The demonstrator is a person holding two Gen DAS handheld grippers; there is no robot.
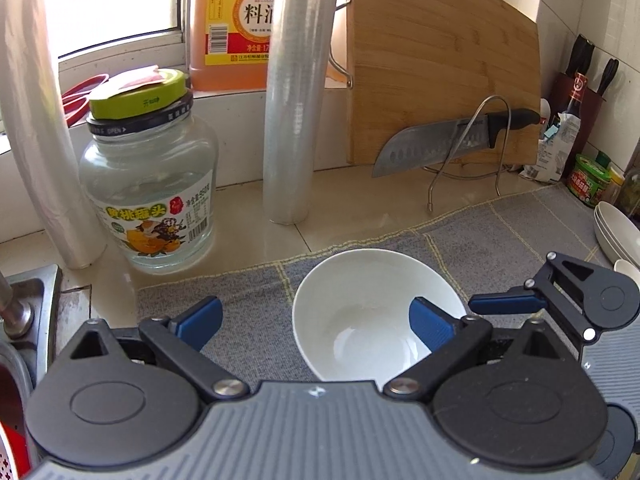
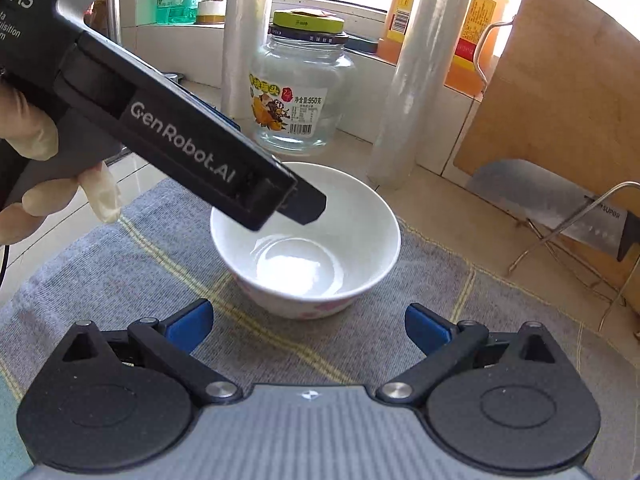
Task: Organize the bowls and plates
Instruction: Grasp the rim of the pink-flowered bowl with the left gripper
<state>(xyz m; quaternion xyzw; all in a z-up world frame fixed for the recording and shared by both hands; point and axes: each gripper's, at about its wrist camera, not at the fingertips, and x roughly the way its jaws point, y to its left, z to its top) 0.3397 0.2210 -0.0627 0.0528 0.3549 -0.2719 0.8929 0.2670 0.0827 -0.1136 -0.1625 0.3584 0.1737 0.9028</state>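
Observation:
A white bowl with a pink pattern on its outside stands upright on a grey mat. My left gripper is open and straddles the bowl's near rim, one blue pad inside the bowl and the other outside over the mat, neither pressing. In the right wrist view one of its fingers reaches over the bowl's far left rim. My right gripper is open with nothing in it, a little short of the bowl. A stack of white plates sits at the mat's far right.
Behind the bowl stand a glass jar, two rolls of cling film, and a wooden cutting board with a knife on a wire rack. A sink edge lies left. Jars and bottles crowd the right corner.

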